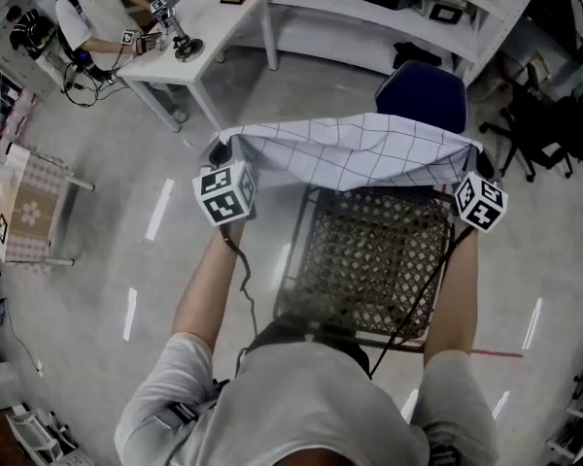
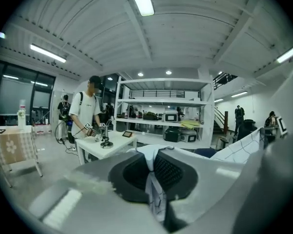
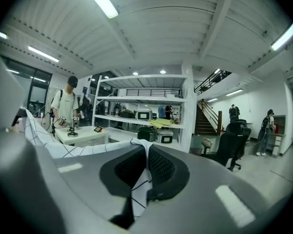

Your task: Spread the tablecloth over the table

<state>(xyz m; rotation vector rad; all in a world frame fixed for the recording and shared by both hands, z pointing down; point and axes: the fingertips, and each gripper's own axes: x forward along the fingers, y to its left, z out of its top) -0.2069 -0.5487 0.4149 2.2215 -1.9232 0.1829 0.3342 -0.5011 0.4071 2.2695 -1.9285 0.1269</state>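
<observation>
Grey workshop floor (image 1: 272, 105), wire-mesh table (image 1: 369, 260) below me. My left gripper (image 2: 151, 174) and right gripper (image 3: 144, 172) each pinch a tablecloth (image 1: 360, 149) corner, cloth stretched at table's far edge. Light, limp, probably slippery: hold corners, keep taut.

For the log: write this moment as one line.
left tool: shut on tablecloth | right tool: shut on tablecloth | table: mostly uncovered

A navy padded chair (image 1: 423, 93) stood at upper centre; a person (image 1: 92, 8) stood beside a white rectangular desk (image 1: 223, 22), upper left.
</observation>
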